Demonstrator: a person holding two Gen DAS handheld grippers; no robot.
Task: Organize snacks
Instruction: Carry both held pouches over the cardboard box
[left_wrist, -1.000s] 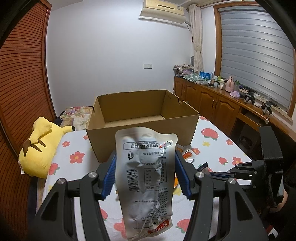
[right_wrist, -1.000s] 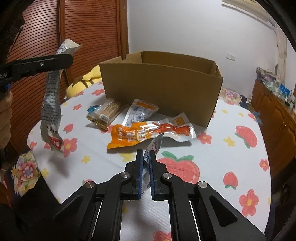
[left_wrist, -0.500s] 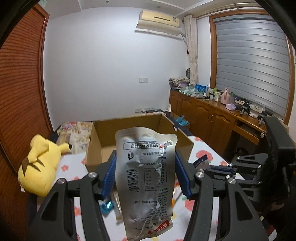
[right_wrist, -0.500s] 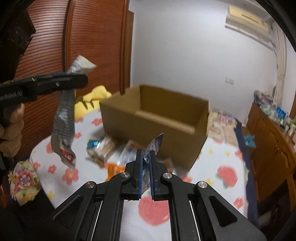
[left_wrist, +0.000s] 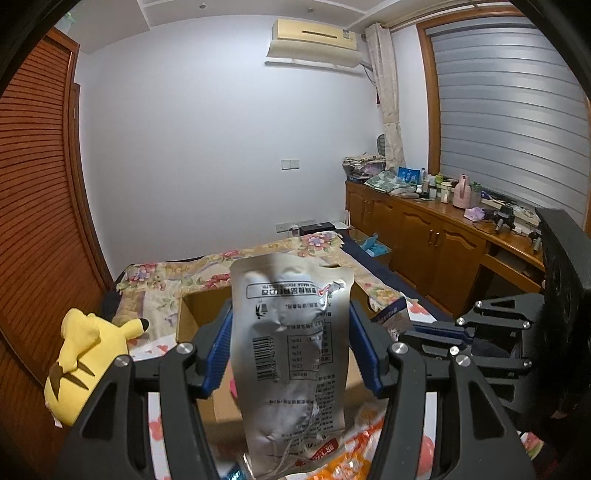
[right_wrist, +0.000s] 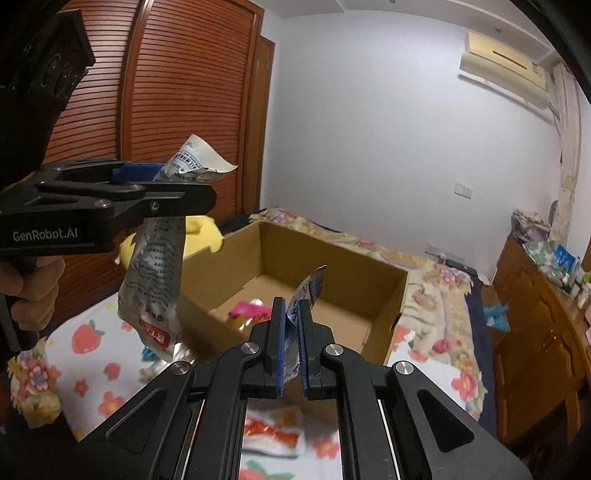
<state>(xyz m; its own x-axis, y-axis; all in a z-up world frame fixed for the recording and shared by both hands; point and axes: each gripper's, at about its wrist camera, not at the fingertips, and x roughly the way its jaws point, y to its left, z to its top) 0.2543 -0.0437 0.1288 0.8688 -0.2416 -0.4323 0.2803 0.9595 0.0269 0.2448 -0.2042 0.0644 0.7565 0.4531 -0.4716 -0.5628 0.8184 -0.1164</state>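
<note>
Left wrist view
Left claw (left_wrist: 290, 349): its blue pads pinch a silver snack pouch (left_wrist: 291, 354) by both side edges; the pouch stands upright, with the printed back and the barcode facing the camera.
Cardboard box (left_wrist: 192, 317): open, directly behind the pouch and mostly hidden by it.
Table (left_wrist: 157, 424): only a small part of the flower-printed cloth shows under the claw; an orange packet (left_wrist: 347, 463) lies there at the lower edge.
Right claw (left_wrist: 406, 326): it comes in from the right side and grips a small blue-and-white packet (left_wrist: 393, 314).
Yellow plush toy (left_wrist: 83, 356): it lies at the left, beside the wooden slatted door (left_wrist: 37, 203).

Right wrist view
Right claw (right_wrist: 291, 339): the pads are pressed together on the small blue-and-white packet, whose upper end sticks up between them.
Cardboard box: its inside is in front of the claw and below it; a pink packet (right_wrist: 247, 308) lies on the bottom.
Left claw: at the left, raised, held by a hand (right_wrist: 33, 291); the silver snack pouch hangs down from it next to the near left corner of the box.
Table: an orange packet lies on the cloth under the right claw, blurred.
</note>
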